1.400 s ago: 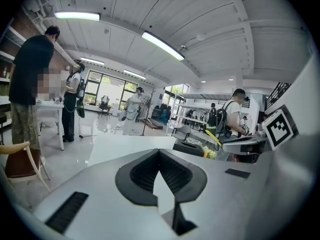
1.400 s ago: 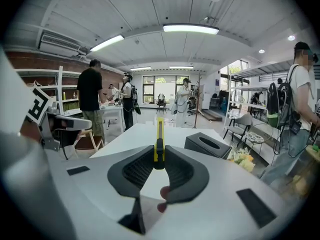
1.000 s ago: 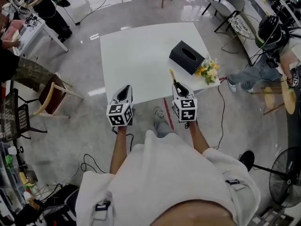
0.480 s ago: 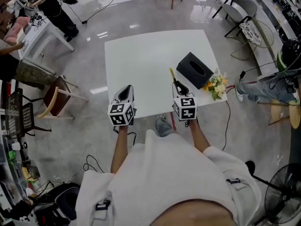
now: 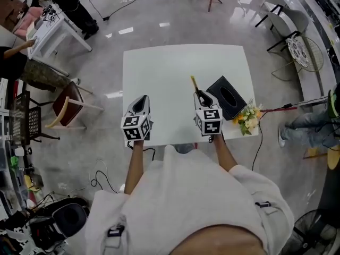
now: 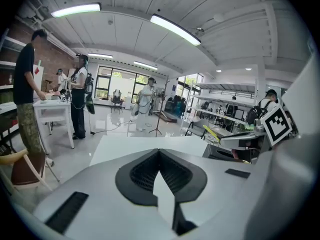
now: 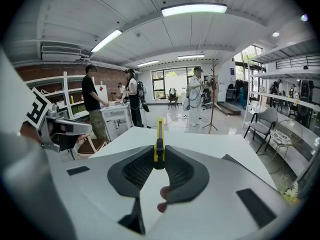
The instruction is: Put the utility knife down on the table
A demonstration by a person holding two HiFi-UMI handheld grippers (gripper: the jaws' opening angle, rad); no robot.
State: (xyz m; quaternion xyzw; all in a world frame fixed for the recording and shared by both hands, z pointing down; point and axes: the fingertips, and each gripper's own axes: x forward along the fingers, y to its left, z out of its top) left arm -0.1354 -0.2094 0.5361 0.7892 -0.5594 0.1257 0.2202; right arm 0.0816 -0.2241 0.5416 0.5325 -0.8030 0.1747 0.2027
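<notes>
- Yellow utility knife (image 7: 159,143) sits clamped between the narrowed jaws of my right gripper (image 7: 159,156). Its slim body points straight ahead past the jaw tips, and the knife is held up, not lying on the table.
- Seen from the head view, the utility knife (image 5: 195,85) juts toward the top of the frame out of the right gripper (image 5: 200,97). It is above the lower right part of the white table (image 5: 159,73).
- My left gripper (image 6: 159,153) has its jaws drawn together at the tips, with nothing between them.
- In the head view the left gripper (image 5: 141,101) hangs over the table's lower left part, level with the right gripper and well apart from it.
- Each gripper's marker cube faces the head camera at the table's lower edge, with my forearms reaching in from the bottom of the frame.
- A black tissue box (image 5: 228,97) rests just to the right of the right gripper, near the table's right edge.
- A bunch of yellow and orange flowers (image 5: 247,119) lies at the table's lower right corner, beside the tissue box.
- A wooden chair (image 5: 66,108) stands on the glossy grey floor (image 5: 106,41) to the left of the table.
- People (image 5: 32,62) are gathered at a second white table in the upper left of the frame.
</notes>
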